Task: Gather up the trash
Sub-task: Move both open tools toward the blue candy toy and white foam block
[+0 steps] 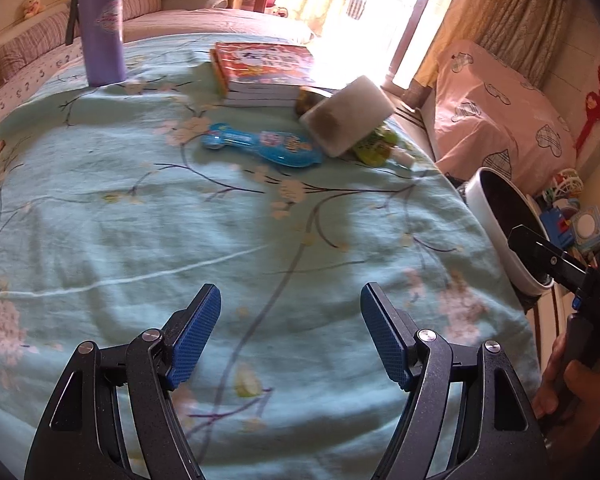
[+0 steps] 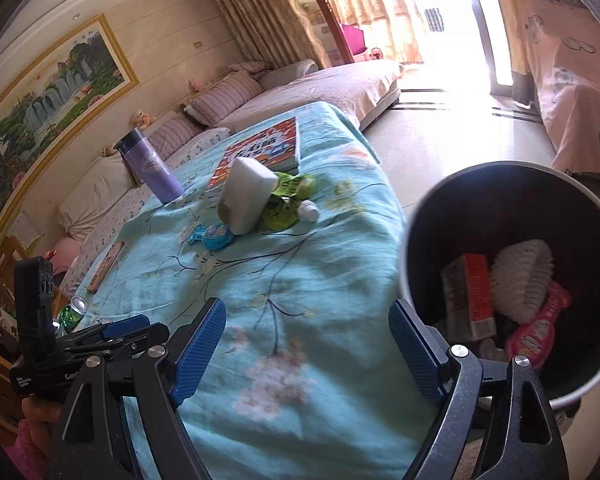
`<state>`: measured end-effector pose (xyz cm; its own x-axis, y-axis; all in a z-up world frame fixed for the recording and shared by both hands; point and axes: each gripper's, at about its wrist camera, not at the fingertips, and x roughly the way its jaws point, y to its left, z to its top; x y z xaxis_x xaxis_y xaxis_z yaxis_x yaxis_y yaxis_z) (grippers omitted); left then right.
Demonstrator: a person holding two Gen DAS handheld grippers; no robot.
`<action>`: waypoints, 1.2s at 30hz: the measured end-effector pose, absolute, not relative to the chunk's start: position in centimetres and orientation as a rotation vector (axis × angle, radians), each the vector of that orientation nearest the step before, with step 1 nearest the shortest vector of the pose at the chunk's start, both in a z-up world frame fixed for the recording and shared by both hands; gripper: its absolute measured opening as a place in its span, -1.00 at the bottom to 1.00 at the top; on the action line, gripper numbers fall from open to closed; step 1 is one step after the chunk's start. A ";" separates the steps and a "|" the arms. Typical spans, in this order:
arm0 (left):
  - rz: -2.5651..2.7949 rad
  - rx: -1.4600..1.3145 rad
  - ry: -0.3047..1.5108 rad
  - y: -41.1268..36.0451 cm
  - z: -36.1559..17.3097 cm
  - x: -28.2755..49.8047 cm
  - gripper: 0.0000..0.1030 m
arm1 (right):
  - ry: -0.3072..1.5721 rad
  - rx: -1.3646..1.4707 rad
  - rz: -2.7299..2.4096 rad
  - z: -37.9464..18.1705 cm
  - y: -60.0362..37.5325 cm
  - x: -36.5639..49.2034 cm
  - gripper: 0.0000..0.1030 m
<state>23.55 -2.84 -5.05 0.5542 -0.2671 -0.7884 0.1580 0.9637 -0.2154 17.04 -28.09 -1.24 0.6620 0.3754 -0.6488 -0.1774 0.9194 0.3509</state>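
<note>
On the light blue flowered cloth (image 1: 140, 220) lie a blue plastic wrapper (image 1: 264, 146), a white block with a dirty end (image 1: 346, 120) leaning on a green pouch (image 1: 374, 148), all by the far right edge. They also show in the right wrist view: the wrapper (image 2: 214, 236), the block (image 2: 246, 194), the pouch (image 2: 286, 200). A white-rimmed trash bin (image 2: 420, 216) beside the table holds a white ribbed piece (image 2: 520, 276), an orange box (image 2: 470, 296) and a pink wrapper (image 2: 536, 328). My left gripper (image 1: 290, 336) is open and empty above the near cloth. My right gripper (image 2: 308, 344) is open and empty by the bin.
A purple tumbler (image 1: 100, 28) stands at the far left of the table. A stack of books with a red cover (image 1: 260, 70) lies behind the trash. A small book (image 2: 106, 266) and a green can (image 2: 72, 314) sit at the left edge. A sofa (image 2: 300, 88) lies beyond.
</note>
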 end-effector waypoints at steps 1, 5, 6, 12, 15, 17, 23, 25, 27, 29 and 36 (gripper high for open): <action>-0.250 -0.122 0.952 -2.5 -5.1 23.8 0.44 | 0.792 0.263 0.323 -1.3 -27.8 17.3 0.65; -0.244 -0.087 0.947 -1.5 -5.2 24.9 0.44 | 0.799 0.254 0.347 -1.4 -26.3 18.7 0.65; -0.244 -0.074 0.944 -1.4 -5.2 25.3 0.44 | 0.799 0.256 0.353 -1.4 -26.0 19.1 0.65; -0.268 0.026 0.923 -0.7 -4.9 28.4 0.45 | 0.787 0.252 0.385 -1.0 -24.4 21.8 0.65; -0.272 0.048 0.923 -0.1 -5.0 30.5 0.46 | 0.779 0.253 0.395 -0.7 -23.8 23.4 0.65; -0.271 0.044 0.916 0.3 -4.8 32.0 0.46 | 0.768 0.267 0.404 -0.5 -23.6 24.6 0.65; -0.173 -0.075 0.916 2.3 -4.5 36.5 0.46 | 0.746 0.317 0.404 -0.3 -23.2 28.4 0.56; -0.154 -0.113 0.922 2.6 -4.7 37.6 0.46 | 0.753 0.332 0.408 -0.6 -23.1 29.5 0.49; -0.147 -0.122 0.917 2.4 -4.9 38.3 0.46 | 0.762 0.340 0.415 -0.9 -22.7 30.6 0.48; -0.141 -0.108 0.919 1.9 -5.2 39.1 0.46 | 0.777 0.342 0.421 -1.4 -22.2 31.3 0.38; -0.172 0.020 0.944 -0.4 -6.2 38.6 0.20 | 0.786 0.314 0.433 -1.4 -22.3 30.3 -0.31</action>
